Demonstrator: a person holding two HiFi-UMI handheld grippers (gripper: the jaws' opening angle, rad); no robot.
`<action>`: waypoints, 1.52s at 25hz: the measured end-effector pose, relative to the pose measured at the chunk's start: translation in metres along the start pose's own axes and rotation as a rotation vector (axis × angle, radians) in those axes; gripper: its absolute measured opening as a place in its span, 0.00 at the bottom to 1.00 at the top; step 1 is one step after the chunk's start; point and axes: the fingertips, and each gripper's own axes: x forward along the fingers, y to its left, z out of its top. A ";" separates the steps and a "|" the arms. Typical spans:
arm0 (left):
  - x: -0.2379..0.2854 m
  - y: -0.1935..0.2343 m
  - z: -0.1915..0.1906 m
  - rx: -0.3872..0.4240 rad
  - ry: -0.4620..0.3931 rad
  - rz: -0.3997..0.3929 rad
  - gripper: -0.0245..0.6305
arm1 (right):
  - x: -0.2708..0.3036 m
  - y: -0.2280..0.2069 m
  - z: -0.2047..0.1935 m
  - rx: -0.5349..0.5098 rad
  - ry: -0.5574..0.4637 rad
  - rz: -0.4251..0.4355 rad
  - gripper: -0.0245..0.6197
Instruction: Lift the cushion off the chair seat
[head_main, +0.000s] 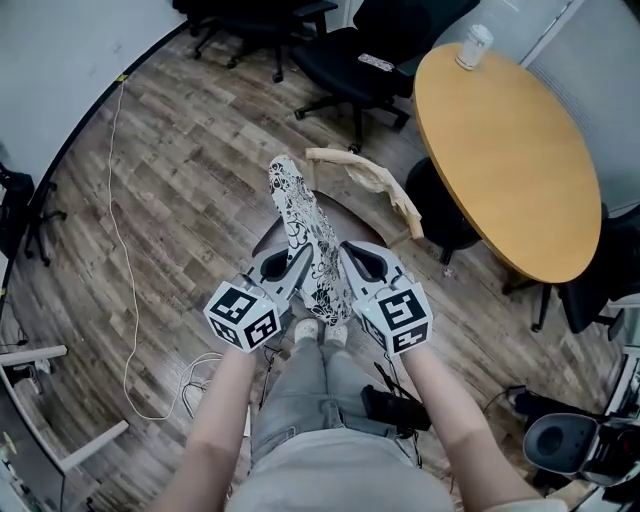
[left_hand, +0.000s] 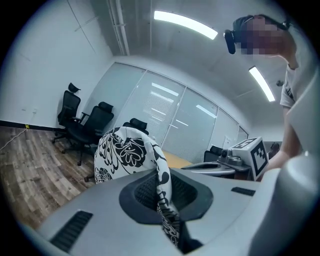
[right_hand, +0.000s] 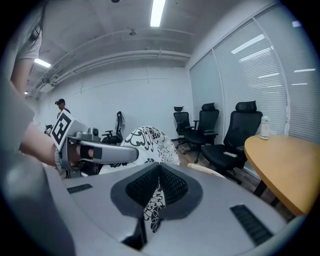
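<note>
Grey-brown wood-plank flooring (head_main: 190, 170) covers the room below the person, whose grey trousers (head_main: 300, 400) and bare forearms fill the 6 o'clock edge of the head view. Just beyond the forearms, the left gripper (head_main: 285, 268) and the right gripper (head_main: 362, 262) sit side by side, each carrying its marker cube. Both pairs of jaws are pressed together on fabric. The left pinches one side of the black-and-white floral cushion (head_main: 305, 225) and the right pinches the other side. The cushion is held on edge between them as a narrow patterned strip running toward 12 o'clock, over the dark seat of the chair with a pale wooden backrest (head_main: 372, 178). That backrest curves just past the cushion at about 1 o'clock. A thin white cable (head_main: 125, 250) trails over the floor at 9 o'clock. At 2 o'clock stands the round tan-topped table (head_main: 510, 150), with a small white bottle (head_main: 474, 46) near its far rim. Black wheeled office chairs (head_main: 355, 65) stand farthest away, at 12 o'clock.
</note>
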 end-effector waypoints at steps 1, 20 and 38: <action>0.000 -0.003 0.008 0.002 -0.015 -0.002 0.06 | -0.003 -0.002 0.008 -0.002 -0.011 -0.003 0.08; 0.007 -0.050 0.107 0.046 -0.176 -0.039 0.06 | -0.045 -0.022 0.111 -0.037 -0.211 -0.077 0.08; 0.006 -0.081 0.154 0.090 -0.278 -0.004 0.06 | -0.089 -0.014 0.166 -0.037 -0.403 -0.122 0.08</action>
